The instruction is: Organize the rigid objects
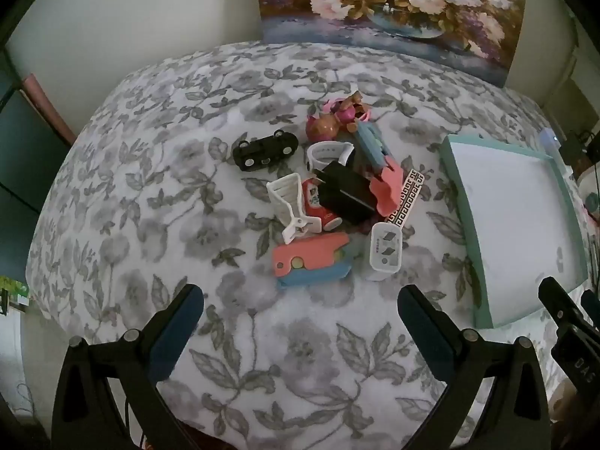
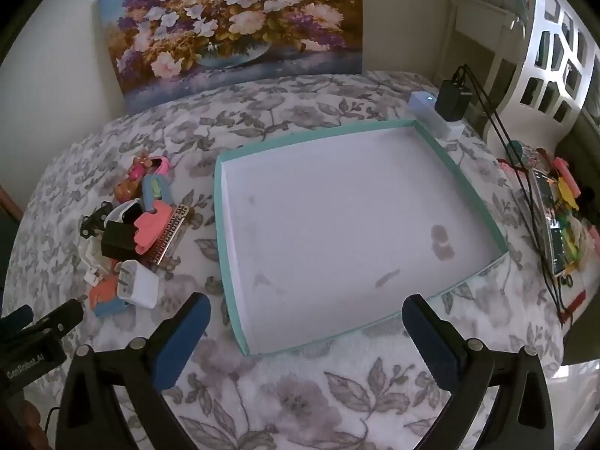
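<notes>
From my left tool's camera, my left tool (image 1: pixel 300 322) hangs over the flowery bed cover (image 1: pixel 150 195) with its two fingers spread wide and nothing between them. The pile of small hard toys (image 1: pixel 326 195) lies a little farther off, right in line with the gap. The nearest things are a pink and blue flat piece (image 1: pixel 311 262) and a white plug block (image 1: pixel 384 253). A black toy car (image 1: pixel 264 149) sits apart at the far left of the pile. I think the first job is to pick one thing, and an easy one. The plug block stands free at the near edge, so I would come straight down on it and squeeze its flat sides, not bump the pile.

From my right tool's camera, my right tool (image 2: pixel 305 333) is spread wide too and holds nothing. It hangs just past the near edge of the green-rimmed tray (image 2: pixel 228 262), which has nothing in it yet. The pile is to the left of the tray, near it but not touching. The toys should go in the tray, I think.
</notes>
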The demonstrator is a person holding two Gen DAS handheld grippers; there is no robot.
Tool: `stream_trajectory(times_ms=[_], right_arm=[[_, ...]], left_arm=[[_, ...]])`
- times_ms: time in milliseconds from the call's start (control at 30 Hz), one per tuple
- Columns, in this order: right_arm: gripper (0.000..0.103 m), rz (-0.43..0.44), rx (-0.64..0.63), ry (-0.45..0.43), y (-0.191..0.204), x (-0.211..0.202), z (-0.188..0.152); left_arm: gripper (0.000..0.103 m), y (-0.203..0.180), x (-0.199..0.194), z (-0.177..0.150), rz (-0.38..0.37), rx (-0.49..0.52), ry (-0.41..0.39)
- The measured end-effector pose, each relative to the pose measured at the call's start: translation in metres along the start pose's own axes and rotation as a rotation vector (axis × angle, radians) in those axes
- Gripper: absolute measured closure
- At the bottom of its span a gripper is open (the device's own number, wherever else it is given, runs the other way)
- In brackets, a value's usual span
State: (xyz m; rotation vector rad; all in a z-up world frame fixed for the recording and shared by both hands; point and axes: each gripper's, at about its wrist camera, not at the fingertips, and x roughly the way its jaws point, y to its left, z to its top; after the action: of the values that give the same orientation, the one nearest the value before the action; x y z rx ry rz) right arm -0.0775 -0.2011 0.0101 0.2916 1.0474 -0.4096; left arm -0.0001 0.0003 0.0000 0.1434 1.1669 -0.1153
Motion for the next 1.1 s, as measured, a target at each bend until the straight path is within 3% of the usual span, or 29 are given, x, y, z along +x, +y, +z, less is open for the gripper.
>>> stream_trajectory(times_ms=[1100], right_arm=[[0.0, -0.001, 0.001, -0.008, -0.002, -0.0031, 0.0017]], left_arm=[[0.0, -0.0036, -0.0016, 0.0012, 0.017, 0.011, 0.006]])
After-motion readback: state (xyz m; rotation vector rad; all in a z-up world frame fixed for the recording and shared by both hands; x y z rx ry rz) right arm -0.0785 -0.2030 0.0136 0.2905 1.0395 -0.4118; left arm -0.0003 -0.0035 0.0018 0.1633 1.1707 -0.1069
